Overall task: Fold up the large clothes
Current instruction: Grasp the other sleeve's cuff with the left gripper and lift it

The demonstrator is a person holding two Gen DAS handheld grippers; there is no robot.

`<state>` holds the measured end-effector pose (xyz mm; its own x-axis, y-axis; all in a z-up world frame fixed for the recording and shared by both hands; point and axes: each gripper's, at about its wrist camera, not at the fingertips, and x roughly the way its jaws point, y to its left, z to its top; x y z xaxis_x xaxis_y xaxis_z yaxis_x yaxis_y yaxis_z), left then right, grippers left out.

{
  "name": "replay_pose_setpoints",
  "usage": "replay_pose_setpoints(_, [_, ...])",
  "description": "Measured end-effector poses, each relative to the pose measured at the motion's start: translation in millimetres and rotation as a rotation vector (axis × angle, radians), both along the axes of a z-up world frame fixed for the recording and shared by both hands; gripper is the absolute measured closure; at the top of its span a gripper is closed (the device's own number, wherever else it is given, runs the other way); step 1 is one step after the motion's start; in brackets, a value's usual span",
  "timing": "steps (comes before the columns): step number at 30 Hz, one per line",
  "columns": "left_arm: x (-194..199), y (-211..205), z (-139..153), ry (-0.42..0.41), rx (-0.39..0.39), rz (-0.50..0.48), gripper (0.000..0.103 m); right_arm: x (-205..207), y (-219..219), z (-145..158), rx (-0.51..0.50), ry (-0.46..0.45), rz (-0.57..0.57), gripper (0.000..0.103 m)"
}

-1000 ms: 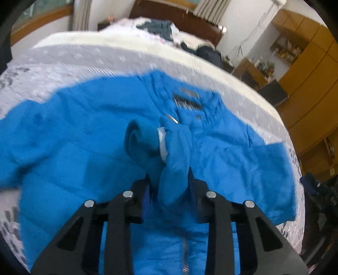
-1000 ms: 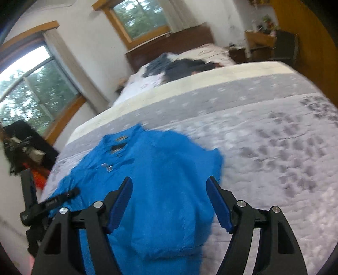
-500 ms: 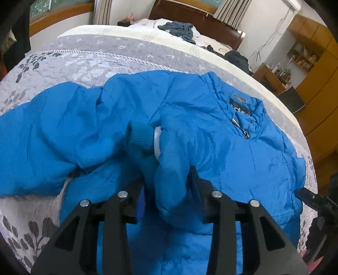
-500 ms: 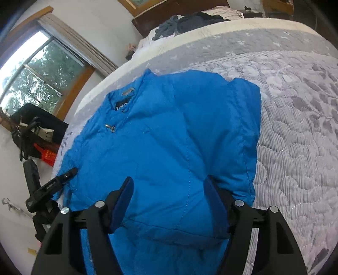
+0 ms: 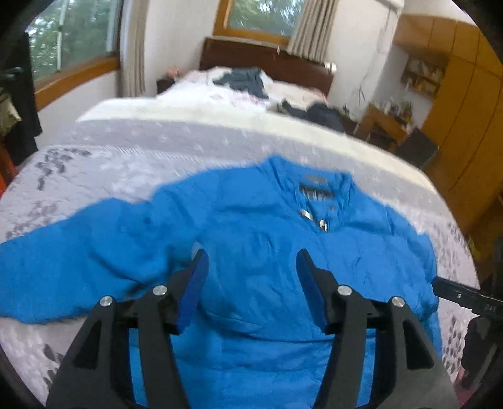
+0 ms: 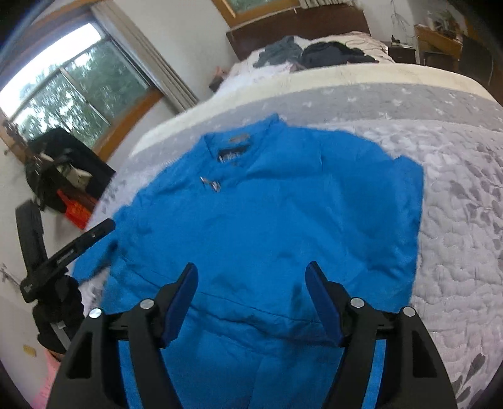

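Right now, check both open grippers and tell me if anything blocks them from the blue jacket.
Nothing visible does. The left gripper and right gripper both hang open directly over the blue jacket, which lies spread on the quilted bedspread with nothing on top of it.

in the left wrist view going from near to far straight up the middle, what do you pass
left gripper, open → blue jacket → grey quilted bedspread → cream bed edge → dark clothes on the far bed → dark wooden headboard → window
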<state>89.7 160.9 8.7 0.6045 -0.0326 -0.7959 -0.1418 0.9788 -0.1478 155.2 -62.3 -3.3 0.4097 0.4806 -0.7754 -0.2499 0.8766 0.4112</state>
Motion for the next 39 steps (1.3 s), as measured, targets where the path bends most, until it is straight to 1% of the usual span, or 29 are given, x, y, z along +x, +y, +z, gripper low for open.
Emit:
replay_pose_setpoints(2, [8.0,1.6,-20.4,0.053,-0.006,0.006,0.046,3.0,4.8,-10.3,-0.042,0.027,-0.019,0.032])
replay_pose_setpoints(4, [14.2,4.8,-41.0,0.099,0.004,0.013,0.046,8.8,6.8,-24.1,-0.054,0.058,-0.025,0.032])
replay_pose_setpoints(7, [15.9,6.6,-51.5,0.099,0.014,-0.010,0.046,13.2,7.4,-39.6,-0.042,0.075,-0.024,0.031])
replay_pose_setpoints(9, [13.9,8.5,-49.3,0.097,0.001,-0.008,0.045,12.1,8.2,-40.6,-0.053,0.068,-0.019,0.031])
replay_pose_setpoints(12, [8.0,14.5,-39.2,0.095,-0.060,-0.004,0.045,8.5,7.9,-34.2,-0.051,0.055,-0.032,0.031])
replay_pose_setpoints(14, [-4.7,23.5,-24.1,0.069,-0.099,-0.002,0.045,3.4,9.4,-26.2,-0.045,0.035,-0.022,0.030])
replay_pose_setpoints(15, [-13.3,28.3,-16.3,0.047,-0.106,0.001,0.045,1.2,11.9,-20.9,-0.036,0.026,-0.012,0.030])
replay_pose_setpoints(17, [-34.9,43.3,-1.6,0.004,-0.101,0.016,0.037,-8.0,21.3,-9.8,-0.031,0.003,0.020,0.028])
replay_pose_setpoints(20, [-71.0,77.2,9.1,-0.017,-0.092,0.073,0.032,-19.9,41.5,-0.8,-0.048,-0.020,0.070,0.027])
replay_pose_setpoints(22, [-102.0,112.0,7.0,-0.009,-0.083,0.140,0.029,-27.3,55.2,0.5,-0.053,-0.020,0.110,0.027])
replay_pose_setpoints(23, [-111.6,124.1,5.0,0.000,-0.082,0.168,0.029,-31.7,64.0,0.3,-0.055,-0.019,0.136,0.026])
replay_pose_setpoints(25, [-141.4,162.7,-4.7,0.022,-0.110,0.253,0.029,-39.6,79.2,-1.1,-0.064,-0.018,0.174,0.026])
replay_pose_setpoints(28, [-170.7,207.9,-15.5,0.031,-0.144,0.361,0.029,-48.0,96.8,-2.5,-0.083,-0.026,0.218,0.026])
replay_pose_setpoints(30, [-190.2,246.0,-26.1,0.032,-0.198,0.460,0.029,-53.3,107.7,-4.0,-0.095,-0.032,0.241,0.025])
replay_pose_setpoints(33, [-205.8,293.7,-39.6,0.024,-0.276,0.571,0.031,-54.0,116.6,-9.0,-0.112,-0.038,0.251,0.024])
replay_pose_setpoints(34, [-208.9,303.3,-41.9,0.016,-0.295,0.590,0.034,-53.0,116.8,-11.2,-0.118,-0.036,0.245,0.024])
replay_pose_setpoints(35, [-212.5,315.0,-45.4,-0.003,-0.332,0.610,0.037,-51.9,116.5,-12.8,-0.116,-0.034,0.242,0.024])
replay_pose_setpoints(36, [-214.9,327.0,-47.9,-0.032,-0.379,0.625,0.038,-51.2,115.5,-13.9,-0.112,-0.031,0.238,0.024])
replay_pose_setpoints(38, [-213.6,340.5,-46.6,-0.065,-0.423,0.640,0.038,-49.4,112.6,-16.4,-0.105,-0.027,0.231,0.024])
replay_pose_setpoints(39, [-210.8,345.5,-46.7,-0.071,-0.431,0.642,0.038,-48.8,111.9,-17.2,-0.105,-0.028,0.229,0.024])
